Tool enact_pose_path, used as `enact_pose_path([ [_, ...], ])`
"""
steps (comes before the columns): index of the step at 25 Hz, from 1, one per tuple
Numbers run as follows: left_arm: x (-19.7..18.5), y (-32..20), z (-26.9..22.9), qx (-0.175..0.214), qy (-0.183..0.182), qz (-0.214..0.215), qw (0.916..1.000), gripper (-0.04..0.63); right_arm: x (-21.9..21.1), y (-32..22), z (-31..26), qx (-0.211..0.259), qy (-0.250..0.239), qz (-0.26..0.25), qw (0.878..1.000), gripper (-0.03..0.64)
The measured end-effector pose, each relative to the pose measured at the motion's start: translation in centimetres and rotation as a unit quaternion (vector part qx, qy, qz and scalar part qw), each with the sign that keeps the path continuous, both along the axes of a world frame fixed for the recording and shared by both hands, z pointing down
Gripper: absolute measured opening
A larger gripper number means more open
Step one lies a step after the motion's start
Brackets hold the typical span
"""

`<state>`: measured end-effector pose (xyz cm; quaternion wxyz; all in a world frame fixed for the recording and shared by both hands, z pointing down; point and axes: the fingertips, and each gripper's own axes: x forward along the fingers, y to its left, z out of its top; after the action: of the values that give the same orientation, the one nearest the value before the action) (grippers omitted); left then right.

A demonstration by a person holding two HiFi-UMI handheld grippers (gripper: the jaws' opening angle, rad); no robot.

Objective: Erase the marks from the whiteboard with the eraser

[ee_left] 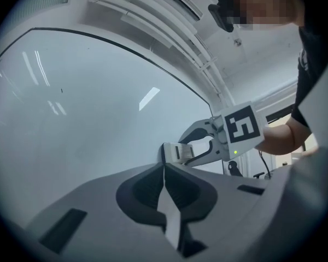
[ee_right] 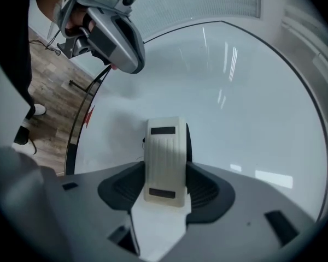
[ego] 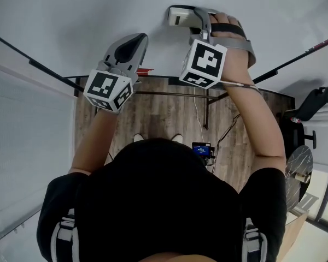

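Seen from above, a person's dark-haired head (ego: 158,162) and black shirt fill the foreground, with both arms raised toward a pale whiteboard (ego: 71,10). At left, the left gripper (ego: 136,41) has its jaws closed together on nothing, its tip close to the board. To its right, the right gripper (ego: 190,16) clamps a cream plastic eraser (ego: 178,17) by its two long edges. The eraser's ribbed back faces the hand, and its dark felt face is turned to the board and appears to touch it. The eraser looks light and rigid with a soft pad, so a hold across the narrow sides, as here, should let it be pressed flat. The smooth casing could twist if squeezed loosely. A small dark mark (ee_right: 144,141) sits just left of the eraser. Otherwise the glossy board looks nearly clean, with ceiling lights reflected in it. Below lies a wood-patterned floor (ego: 153,108) crossed by thin cables (ego: 199,111).
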<state>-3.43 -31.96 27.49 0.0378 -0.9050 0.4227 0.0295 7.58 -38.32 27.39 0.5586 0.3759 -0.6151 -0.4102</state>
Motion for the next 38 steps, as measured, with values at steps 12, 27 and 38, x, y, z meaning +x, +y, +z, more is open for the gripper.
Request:
enact_pose_path([
  [12,1.4,0.3,3.1,-0.011,-0.01,0.036,0.9992,0.009,1.1,5.9,3.1,-0.087,-0.385,-0.052,0.917,0.235],
  [27,5.1,6.5,8.5,-0.03,-0.005,0.128,0.9913,0.009,3.3,12.4,9.8,-0.161,-0.673,-0.1,0.715,0.235],
  [38,4.7,8.2,10.0,-0.024,-0.004,0.117,0.9928,0.009,3.1,13.7,11.3,-0.158,-0.685,-0.1,0.704,0.235],
])
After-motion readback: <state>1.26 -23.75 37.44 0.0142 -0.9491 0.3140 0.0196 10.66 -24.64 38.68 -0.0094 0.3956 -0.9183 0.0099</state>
